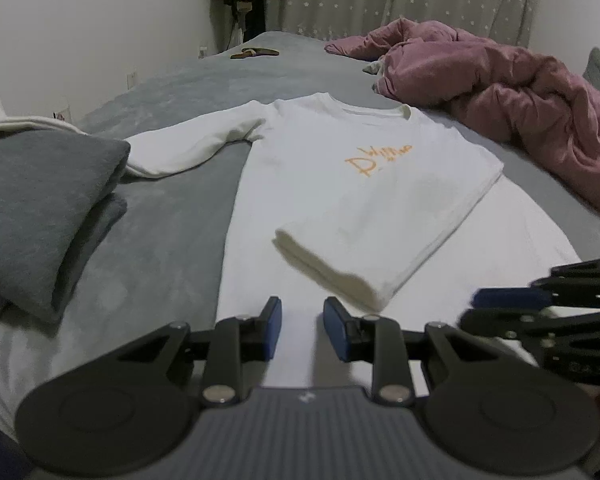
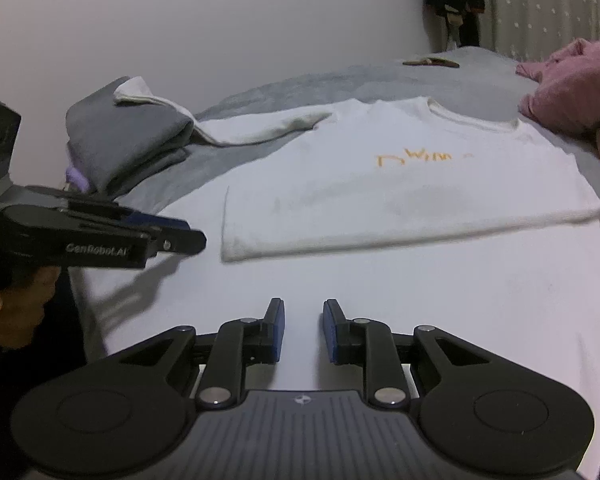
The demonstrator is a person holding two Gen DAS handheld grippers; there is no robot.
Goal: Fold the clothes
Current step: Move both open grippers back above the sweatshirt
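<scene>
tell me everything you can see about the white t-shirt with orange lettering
The white t-shirt with orange lettering looks like soft cotton with a ribbed round collar. It lies flat, front up, on a white sheet over the bed, its bottom folded up. One sleeve stretches out to the folded grey garment. Neither gripper touches it.

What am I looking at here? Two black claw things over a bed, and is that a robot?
No robot: a person holds a two-finger claw in each hand, each with a camera looking along its fingers. One picture is from the left claw, the other from the right claw; each also shows the other claw at its edge. On the bed lie a white T-shirt with one side folded in, a stack of grey folded clothes and a pink blanket. Both claws are slightly open and hold nothing.
</scene>
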